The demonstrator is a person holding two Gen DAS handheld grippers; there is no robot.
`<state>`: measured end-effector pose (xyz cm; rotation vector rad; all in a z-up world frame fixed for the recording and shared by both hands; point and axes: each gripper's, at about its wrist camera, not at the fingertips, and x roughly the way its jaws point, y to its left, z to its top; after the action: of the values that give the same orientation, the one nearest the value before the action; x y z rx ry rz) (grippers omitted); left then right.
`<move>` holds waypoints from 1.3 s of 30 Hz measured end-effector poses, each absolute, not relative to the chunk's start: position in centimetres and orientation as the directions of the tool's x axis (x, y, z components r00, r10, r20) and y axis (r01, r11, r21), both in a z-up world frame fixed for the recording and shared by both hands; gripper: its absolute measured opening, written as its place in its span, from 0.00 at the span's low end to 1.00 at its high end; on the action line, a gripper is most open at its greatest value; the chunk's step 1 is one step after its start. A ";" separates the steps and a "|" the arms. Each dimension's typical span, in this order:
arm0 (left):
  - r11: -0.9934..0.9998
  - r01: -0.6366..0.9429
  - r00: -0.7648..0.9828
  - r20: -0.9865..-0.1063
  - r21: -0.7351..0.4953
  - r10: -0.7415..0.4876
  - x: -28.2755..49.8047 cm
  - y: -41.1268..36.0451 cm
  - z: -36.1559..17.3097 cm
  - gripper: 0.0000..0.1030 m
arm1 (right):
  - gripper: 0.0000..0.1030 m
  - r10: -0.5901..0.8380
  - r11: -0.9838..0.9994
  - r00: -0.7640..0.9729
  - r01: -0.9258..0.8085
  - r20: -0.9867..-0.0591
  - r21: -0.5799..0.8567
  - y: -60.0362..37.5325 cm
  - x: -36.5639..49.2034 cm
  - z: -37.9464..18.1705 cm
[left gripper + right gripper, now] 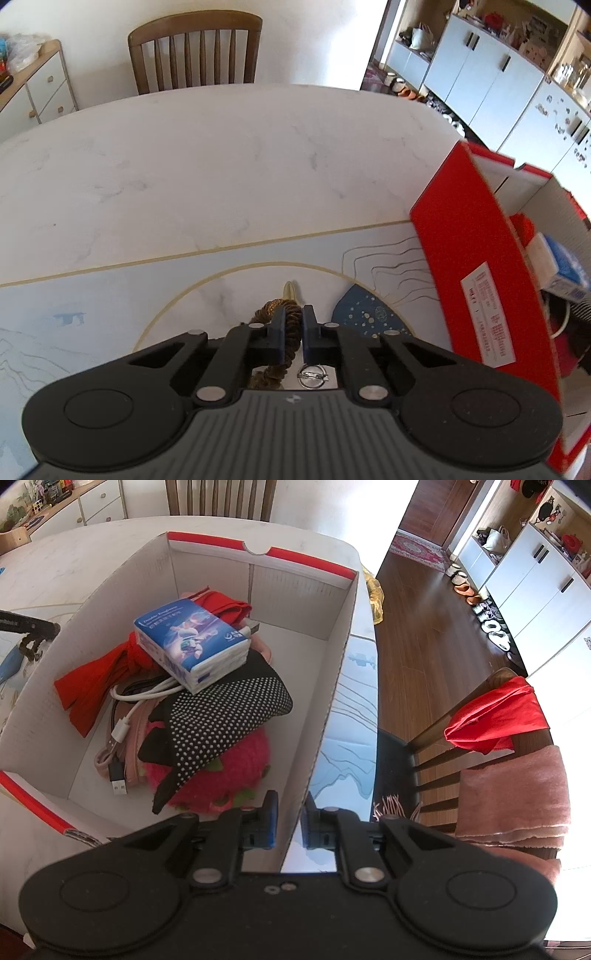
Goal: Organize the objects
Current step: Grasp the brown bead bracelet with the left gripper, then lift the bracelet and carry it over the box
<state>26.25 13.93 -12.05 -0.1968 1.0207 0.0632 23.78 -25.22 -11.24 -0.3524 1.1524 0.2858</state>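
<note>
My left gripper point(293, 325) is shut on a brown braided cord point(265, 313) with a pale gold tip point(290, 290), held just above the patterned mat point(92, 295). To its right stands the red-and-white cardboard box point(472, 258). My right gripper point(290, 812) is shut on the box's near right wall point(332, 686), one finger inside and one outside. In the box lie a blue tissue pack point(192, 642), a red ribbon point(96, 686), a white cable point(140, 694), a black dotted fabric piece point(221, 716) and a pink plush point(229, 771). The left gripper's finger point(29, 627) shows past the box's left wall.
The white marble table point(221, 166) stretches beyond the mat to a wooden chair point(195, 51). A second chair on the right carries a red cloth point(495, 712) and a pink towel point(513, 797). A sideboard point(37, 88) stands at the far left, and cabinets point(480, 74) line the right wall.
</note>
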 end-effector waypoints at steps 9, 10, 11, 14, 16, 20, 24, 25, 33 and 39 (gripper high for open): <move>0.976 -0.122 0.587 -0.806 -0.178 -0.074 24.2 12.9 -6.6 0.07 | 0.10 0.045 0.907 0.389 -0.402 -0.920 -0.126 -25.4 23.7 -11.3; 0.976 -0.118 0.595 -0.799 -0.184 -0.079 24.0 12.6 -5.9 0.07 | 0.09 0.045 0.907 0.390 -0.402 -0.920 -0.126 -25.4 23.7 -11.3; 0.975 -0.111 0.603 -0.793 -0.191 -0.087 23.9 12.3 -5.3 0.07 | 0.09 0.045 0.907 0.390 -0.402 -0.920 -0.126 -25.4 23.7 -11.3; 0.974 -0.081 0.618 -0.778 -0.211 -0.117 23.7 11.0 -3.4 0.07 | 0.08 0.045 0.908 0.388 -0.399 -0.921 -0.124 -25.4 23.7 -11.3; 0.974 -0.058 0.623 -0.770 -0.219 -0.136 23.7 10.1 -2.4 0.07 | 0.08 0.051 0.910 0.386 -0.397 -0.921 -0.117 -25.5 23.7 -11.3; 0.975 -0.007 0.629 -0.759 -0.221 -0.168 23.9 7.9 -0.8 0.07 | 0.08 0.056 0.909 0.388 -0.400 -0.920 -0.114 -25.7 23.7 -11.3; 0.972 0.059 0.629 -0.747 -0.229 -0.214 24.2 5.1 0.5 0.07 | 0.08 0.062 0.909 0.390 -0.403 -0.919 -0.110 -25.8 23.7 -11.3; 0.970 0.076 0.627 -0.745 -0.233 -0.228 24.3 4.3 0.7 0.07 | 0.08 0.064 0.909 0.390 -0.403 -0.918 -0.108 -25.8 23.7 -11.3; 0.949 0.208 0.585 -0.748 -0.236 -0.314 25.2 -2.1 0.6 0.07 | 0.08 0.070 0.908 0.394 -0.406 -0.917 -0.105 -25.9 23.7 -11.5; 0.938 0.262 0.553 -0.761 -0.229 -0.340 25.5 -5.7 -0.7 0.07 | 0.08 0.075 0.908 0.396 -0.407 -0.915 -0.101 -25.9 23.7 -11.6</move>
<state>25.50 -5.70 -0.69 -0.0927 0.9191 -0.3564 23.71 -25.92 -11.64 -0.3335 1.1278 0.3127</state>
